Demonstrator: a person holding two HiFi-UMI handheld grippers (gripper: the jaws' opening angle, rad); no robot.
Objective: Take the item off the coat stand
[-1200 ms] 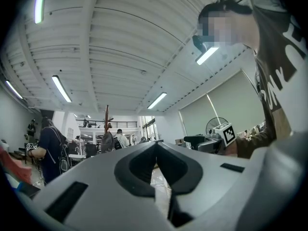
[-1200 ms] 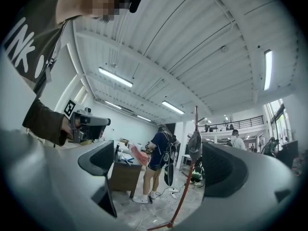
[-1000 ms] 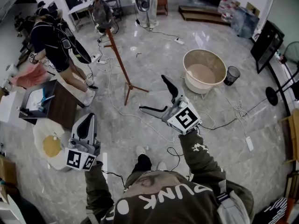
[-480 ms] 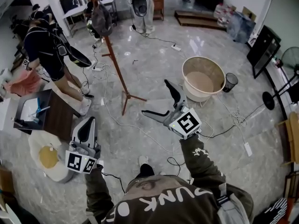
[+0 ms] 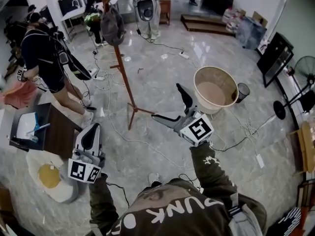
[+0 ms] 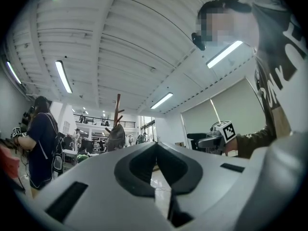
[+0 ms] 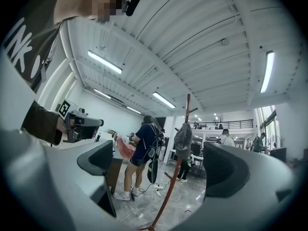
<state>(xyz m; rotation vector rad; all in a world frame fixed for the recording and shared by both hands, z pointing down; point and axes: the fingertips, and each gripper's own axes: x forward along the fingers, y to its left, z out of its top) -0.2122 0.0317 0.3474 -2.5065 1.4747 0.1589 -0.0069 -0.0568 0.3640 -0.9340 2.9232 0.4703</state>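
A wooden coat stand [image 5: 121,68] rises from the marble floor ahead of me. A grey item [image 5: 112,26], like a cap or small bag, hangs near its top. My right gripper [image 5: 171,107] is held out with its jaws wide apart and empty, to the right of the stand's base and apart from it. In the right gripper view the stand's pole [image 7: 179,170] and the hanging grey item [image 7: 183,137] show between the open jaws, still far off. My left gripper [image 5: 91,131] is low at my left, jaws closed together with nothing in them. Its view shows the grey item [image 6: 115,136] in the distance.
A person in a dark shirt [image 5: 43,58] stands left of the stand by a dark table [image 5: 55,132]. A beige tub [image 5: 215,86] and a small black bin [image 5: 243,91] sit to the right. Cables [image 5: 147,144] trail over the floor. A white bag [image 5: 49,177] lies near my left gripper.
The view has tilted up and forward, so the stand and its grey item show more fully. My right gripper has risen slightly, still open. The left gripper has barely moved.
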